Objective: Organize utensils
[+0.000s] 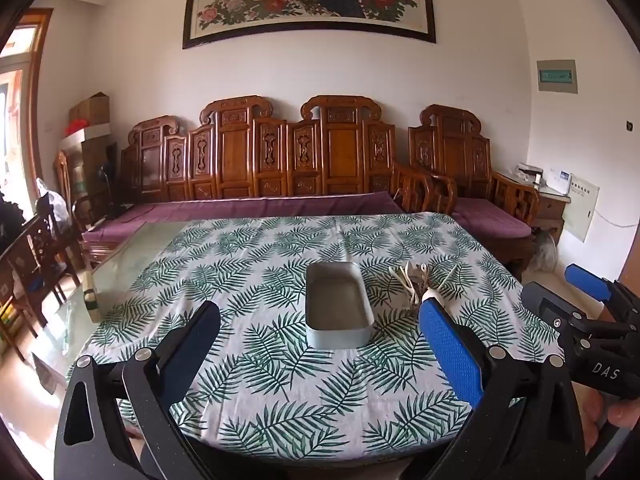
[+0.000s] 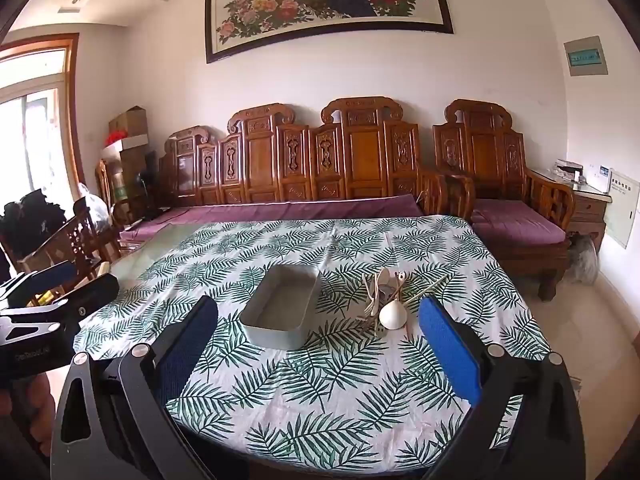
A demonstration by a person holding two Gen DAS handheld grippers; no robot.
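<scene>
One rectangular grey metal tin (image 2: 280, 312) with rounded corners sits on one table covered by a white cloth printed with green fern leaves (image 2: 320, 400). Beside it lies one heap of pale cream utensils (image 2: 386, 300); how many pieces it holds cannot be counted. Two black grippers with blue pads show: the left gripper (image 1: 320, 340) and the right gripper (image 2: 320, 340).

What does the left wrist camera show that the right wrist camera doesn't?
Only the left wrist view shows the right gripper at its right edge, with fingertips of a hand beneath. Only the right wrist view shows the left gripper at its left edge and the white spoon bowl unobstructed. Both share the empty grey rectangular metal tin, the pile of pale utensils beside it, and the leaf-print tablecloth.
</scene>
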